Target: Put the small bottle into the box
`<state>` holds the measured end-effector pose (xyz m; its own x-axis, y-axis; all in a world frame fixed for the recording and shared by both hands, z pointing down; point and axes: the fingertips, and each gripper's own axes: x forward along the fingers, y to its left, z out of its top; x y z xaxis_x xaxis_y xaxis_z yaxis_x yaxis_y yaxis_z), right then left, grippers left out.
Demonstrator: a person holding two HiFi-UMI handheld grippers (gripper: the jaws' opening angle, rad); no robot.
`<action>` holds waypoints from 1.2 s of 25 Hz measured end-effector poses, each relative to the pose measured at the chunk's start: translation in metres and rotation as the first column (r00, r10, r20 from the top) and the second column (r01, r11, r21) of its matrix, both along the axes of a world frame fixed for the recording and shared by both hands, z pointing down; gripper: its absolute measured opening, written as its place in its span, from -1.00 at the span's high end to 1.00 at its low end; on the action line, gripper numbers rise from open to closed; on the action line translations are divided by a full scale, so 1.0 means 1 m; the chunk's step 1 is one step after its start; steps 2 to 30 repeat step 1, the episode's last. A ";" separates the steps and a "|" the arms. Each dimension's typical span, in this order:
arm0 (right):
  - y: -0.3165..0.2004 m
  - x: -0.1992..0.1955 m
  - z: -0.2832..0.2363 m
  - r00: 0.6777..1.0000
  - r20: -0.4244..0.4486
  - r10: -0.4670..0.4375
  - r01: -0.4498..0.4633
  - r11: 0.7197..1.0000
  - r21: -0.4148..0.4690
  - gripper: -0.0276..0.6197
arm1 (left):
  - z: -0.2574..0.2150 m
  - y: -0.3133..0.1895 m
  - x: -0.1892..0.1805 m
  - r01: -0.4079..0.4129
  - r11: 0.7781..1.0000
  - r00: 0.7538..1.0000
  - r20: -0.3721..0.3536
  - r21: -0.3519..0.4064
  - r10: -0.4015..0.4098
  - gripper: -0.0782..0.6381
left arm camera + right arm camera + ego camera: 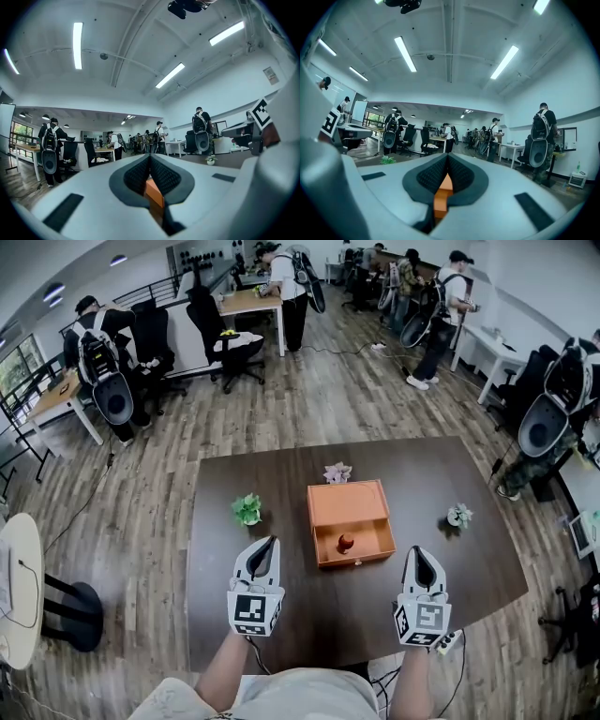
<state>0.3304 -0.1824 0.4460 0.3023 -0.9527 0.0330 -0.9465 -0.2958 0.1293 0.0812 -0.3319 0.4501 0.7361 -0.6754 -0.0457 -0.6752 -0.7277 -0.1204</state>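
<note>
An orange box [348, 503] lies at the middle of the dark table [281, 615]. Its front part is open, and a small red bottle [345, 543] sits inside it. My left gripper [272, 542] hovers left of the box near the front edge, its jaws shut with nothing between them. My right gripper [416, 551] is right of the box at the same depth, also shut and empty. In the left gripper view the pads of the left gripper [150, 161] meet. In the right gripper view the right gripper [447, 161] has its pads together too. Both point level across the room.
A green plant [247, 509] stands left of the box, a pinkish one [337, 472] behind it, and a small potted one [458, 516] to its right. A round white table [14, 587] is at the far left. People with gear stand at desks across the room.
</note>
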 end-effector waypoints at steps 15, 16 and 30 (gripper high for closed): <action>-0.001 0.000 -0.001 1.000 -0.001 -0.001 0.001 1.000 0.000 0.91 | 0.000 0.000 0.000 0.002 1.000 1.000 0.000 -0.002 -0.002 0.77; -0.001 0.000 -0.001 1.000 -0.001 -0.001 0.001 1.000 0.000 0.91 | 0.000 0.000 0.000 0.002 1.000 1.000 0.000 -0.002 -0.002 0.77; -0.001 0.000 -0.001 1.000 -0.001 -0.001 0.001 1.000 0.000 0.91 | 0.000 0.000 0.000 0.002 1.000 1.000 0.000 -0.002 -0.002 0.77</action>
